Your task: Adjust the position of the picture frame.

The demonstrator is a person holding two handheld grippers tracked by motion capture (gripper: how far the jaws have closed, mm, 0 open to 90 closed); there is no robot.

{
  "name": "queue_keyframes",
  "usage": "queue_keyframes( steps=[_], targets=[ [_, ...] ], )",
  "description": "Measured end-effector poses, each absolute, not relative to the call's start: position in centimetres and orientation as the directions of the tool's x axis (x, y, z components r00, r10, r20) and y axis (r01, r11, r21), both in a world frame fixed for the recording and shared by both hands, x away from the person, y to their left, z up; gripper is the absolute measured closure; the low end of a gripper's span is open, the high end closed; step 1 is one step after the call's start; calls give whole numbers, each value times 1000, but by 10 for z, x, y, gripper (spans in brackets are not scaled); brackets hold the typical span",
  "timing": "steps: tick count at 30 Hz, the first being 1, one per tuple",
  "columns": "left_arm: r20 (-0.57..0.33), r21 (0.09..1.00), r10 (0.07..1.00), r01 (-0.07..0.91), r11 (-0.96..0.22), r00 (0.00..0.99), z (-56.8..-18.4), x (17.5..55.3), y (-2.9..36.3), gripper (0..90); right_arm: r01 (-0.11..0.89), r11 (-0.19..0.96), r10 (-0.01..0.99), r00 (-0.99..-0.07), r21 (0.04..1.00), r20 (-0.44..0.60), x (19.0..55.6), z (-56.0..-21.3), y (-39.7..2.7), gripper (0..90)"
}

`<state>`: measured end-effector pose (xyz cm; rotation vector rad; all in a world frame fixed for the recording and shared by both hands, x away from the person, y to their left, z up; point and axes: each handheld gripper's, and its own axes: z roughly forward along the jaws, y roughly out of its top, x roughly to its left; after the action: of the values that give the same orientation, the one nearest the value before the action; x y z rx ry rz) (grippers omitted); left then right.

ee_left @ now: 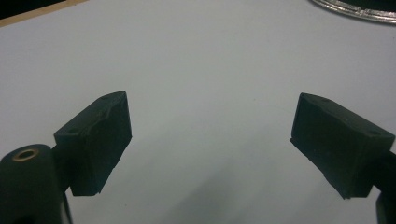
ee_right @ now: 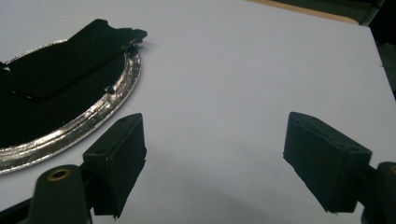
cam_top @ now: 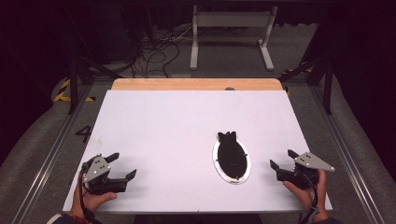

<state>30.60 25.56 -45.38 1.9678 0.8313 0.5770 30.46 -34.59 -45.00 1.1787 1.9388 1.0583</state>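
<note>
On the white table | oval silver-rimmed dish with a flat black piece lies right of centre | right gripper near it, jaws apart, nothing between, likely poised to reach | left gripper well apart, jaws apart, idle.

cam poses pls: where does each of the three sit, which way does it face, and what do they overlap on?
High view: above the person's side, facing forward and down on the white table; both hands show, with left gripper and right gripper, jaws apart.
Left gripper view: rides the left gripper, looking low across the table; its two black jaws show.
Right gripper view: rides the right gripper, facing the oval silver tray and the black object on it.
Shared: all three show the tray's rim.
</note>
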Motion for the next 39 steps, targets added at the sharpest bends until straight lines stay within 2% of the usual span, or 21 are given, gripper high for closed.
queue_keyframes(
  steps=[7, 15, 16, 17, 23, 24, 25, 29, 33, 39],
  targets=[
    [83, 865, 731, 315, -391, 677, -454, 302, 254, 158, 427, 295, 903, -418, 855, -103, 307, -451, -342, 293],
    [78, 854, 719, 326, -405, 690, -455, 301, 255, 252, 464, 307, 887, -456, 831, -73, 323, -451, -332, 509],
    [78, 854, 719, 326, -405, 690, -455, 301, 255, 276, 464, 307, 887, -456, 831, -73, 323, -451, -332, 509],
    [76, 845, 699, 326, -424, 712, -455, 303, 253, 330, 467, 314, 880, -470, 827, -69, 328, -451, -328, 576],
    [75, 818, 659, 331, -470, 749, -455, 308, 247, 661, 477, 331, 863, -502, 814, -57, 340, -451, -318, 747],
    [75, 818, 659, 331, -470, 749, -455, 308, 247, 704, 477, 331, 863, -502, 814, -57, 340, -451, -318, 747],
    [68, 814, 656, 338, -472, 751, -455, 308, 247, 704, 479, 335, 858, -510, 811, -53, 342, -451, -316, 766],
    [70, 806, 647, 339, -485, 760, -454, 308, 249, 878, 492, 357, 848, -527, 794, -55, 354, -453, -306, 814],
    [58, 799, 646, 353, -487, 761, -454, 310, 249, 899, 506, 369, 840, -540, 780, -48, 365, -456, -298, 867],
    [50, 789, 641, 363, -496, 766, -456, 313, 248, 899, 538, 368, 843, -537, 758, -29, 379, -457, -288, 896]
  ],
)
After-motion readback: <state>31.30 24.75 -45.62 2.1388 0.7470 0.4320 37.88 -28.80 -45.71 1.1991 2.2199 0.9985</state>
